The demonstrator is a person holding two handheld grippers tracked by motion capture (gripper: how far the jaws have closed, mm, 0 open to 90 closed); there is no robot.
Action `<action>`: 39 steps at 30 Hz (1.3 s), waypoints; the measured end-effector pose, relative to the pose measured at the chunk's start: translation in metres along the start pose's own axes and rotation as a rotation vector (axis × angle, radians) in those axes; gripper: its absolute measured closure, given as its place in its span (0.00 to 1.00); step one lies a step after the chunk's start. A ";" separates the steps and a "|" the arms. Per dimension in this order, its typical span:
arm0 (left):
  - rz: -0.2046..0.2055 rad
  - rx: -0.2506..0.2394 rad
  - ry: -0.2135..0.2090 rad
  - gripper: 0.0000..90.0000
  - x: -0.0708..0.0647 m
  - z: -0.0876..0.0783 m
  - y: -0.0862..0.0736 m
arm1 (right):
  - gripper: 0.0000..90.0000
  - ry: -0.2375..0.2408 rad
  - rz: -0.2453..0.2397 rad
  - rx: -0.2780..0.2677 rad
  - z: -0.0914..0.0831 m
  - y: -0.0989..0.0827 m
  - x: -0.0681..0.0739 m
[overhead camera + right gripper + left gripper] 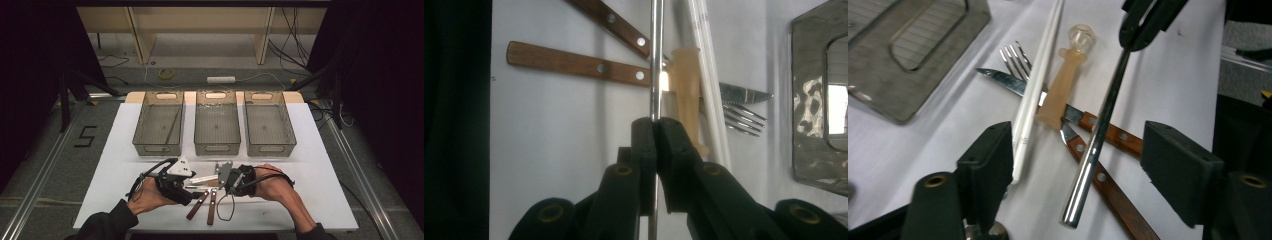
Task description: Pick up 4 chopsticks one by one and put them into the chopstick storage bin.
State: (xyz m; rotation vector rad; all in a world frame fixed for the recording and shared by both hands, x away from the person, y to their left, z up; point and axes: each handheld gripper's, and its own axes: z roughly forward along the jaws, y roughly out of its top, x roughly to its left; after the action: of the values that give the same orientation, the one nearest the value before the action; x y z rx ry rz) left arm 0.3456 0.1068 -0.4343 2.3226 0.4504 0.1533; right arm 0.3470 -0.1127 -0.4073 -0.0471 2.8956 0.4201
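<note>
barely begun, seemingly: right gripper (656, 125) clamped on metal rod (1095, 140), left gripper (1078, 160) open, cutlery pile (1048, 100) unsorted near three trays (216, 131).

Three bins (158, 127), two wooden-handled utensils (1108, 187), one metal rod (1095, 145), two white chopsticks (1033, 95), one translucent handle (1060, 92).

Past the far edge of my table (320, 200), a yellow tape roll (166, 73) and a white power strip (221, 79) lie on the floor. Left, a black "5" marking (86, 136).
</note>
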 end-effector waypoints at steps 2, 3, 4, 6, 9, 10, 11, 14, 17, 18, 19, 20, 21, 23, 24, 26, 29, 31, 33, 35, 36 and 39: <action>0.011 0.009 -0.010 0.38 -0.001 0.002 -0.001 | 0.96 -0.001 -0.013 -0.002 0.000 0.001 0.000; 0.018 0.015 -0.014 0.40 -0.002 0.003 -0.001 | 0.96 0.003 -0.016 0.002 -0.001 0.002 0.001; 0.030 0.019 -0.013 0.42 -0.003 0.003 -0.002 | 0.96 0.004 -0.010 0.002 -0.001 0.002 0.002; 0.045 0.025 -0.016 0.46 -0.004 0.004 -0.002 | 0.96 -0.002 -0.019 -0.004 0.000 0.003 0.002; 0.063 0.030 -0.024 0.52 -0.006 0.005 -0.002 | 0.96 -0.001 -0.028 0.000 0.001 0.005 0.003; 0.068 0.030 -0.022 0.53 -0.006 0.005 -0.002 | 0.96 0.000 -0.031 0.000 0.001 0.005 0.004; 0.076 0.032 -0.021 0.55 -0.007 0.006 -0.002 | 0.96 0.002 -0.030 -0.001 0.001 0.005 0.004; 0.084 0.035 -0.036 0.60 -0.008 0.006 -0.001 | 0.96 0.003 -0.039 0.001 0.001 0.006 0.005; 0.098 0.039 -0.039 0.64 -0.008 0.007 -0.002 | 0.96 0.008 -0.037 0.002 0.001 0.007 0.006; 0.100 0.044 -0.043 0.65 -0.009 0.006 -0.002 | 0.96 0.012 -0.047 0.007 0.001 0.007 0.006; 0.101 0.043 -0.044 0.67 -0.009 0.007 -0.002 | 0.96 0.010 -0.047 0.003 0.001 0.008 0.007; 0.106 0.044 -0.046 0.68 -0.009 0.007 -0.002 | 0.96 0.011 -0.049 0.006 0.001 0.008 0.007; 0.114 0.048 -0.043 0.69 -0.009 0.007 -0.002 | 0.96 0.014 -0.049 0.003 0.001 0.008 0.007; 0.124 0.055 -0.049 0.70 -0.009 0.008 -0.002 | 0.96 0.012 -0.050 -0.001 0.001 0.008 0.007; 0.128 0.053 -0.051 0.72 -0.009 0.008 -0.002 | 0.96 0.017 -0.055 0.003 0.001 0.008 0.007; 0.136 0.052 -0.059 0.74 -0.010 0.009 -0.002 | 0.96 0.018 -0.057 -0.001 0.001 0.009 0.008; 0.149 0.056 -0.067 0.78 -0.010 0.009 -0.002 | 0.96 0.022 -0.059 -0.003 0.002 0.009 0.008; 0.153 0.055 -0.072 0.82 -0.011 0.009 -0.003 | 0.96 0.024 -0.066 -0.002 0.001 0.009 0.008; 0.164 0.060 -0.080 0.86 -0.011 0.009 -0.003 | 0.96 0.028 -0.065 -0.002 0.001 0.009 0.008; 0.175 0.061 -0.098 0.89 -0.012 0.009 -0.003 | 0.96 0.033 -0.065 -0.003 0.001 0.008 0.009; 0.184 0.062 -0.103 0.89 -0.012 0.009 -0.003 | 0.96 0.034 -0.075 -0.001 0.001 0.009 0.009; 0.206 0.059 -0.115 0.92 -0.014 0.009 -0.003 | 0.95 0.038 -0.086 -0.005 0.001 0.008 0.010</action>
State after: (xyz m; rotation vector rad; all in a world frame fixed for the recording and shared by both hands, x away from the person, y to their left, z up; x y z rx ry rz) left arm 0.3339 0.0974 -0.4421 2.4184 0.1600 0.1054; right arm 0.3364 -0.1053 -0.4082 -0.1817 2.9170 0.4162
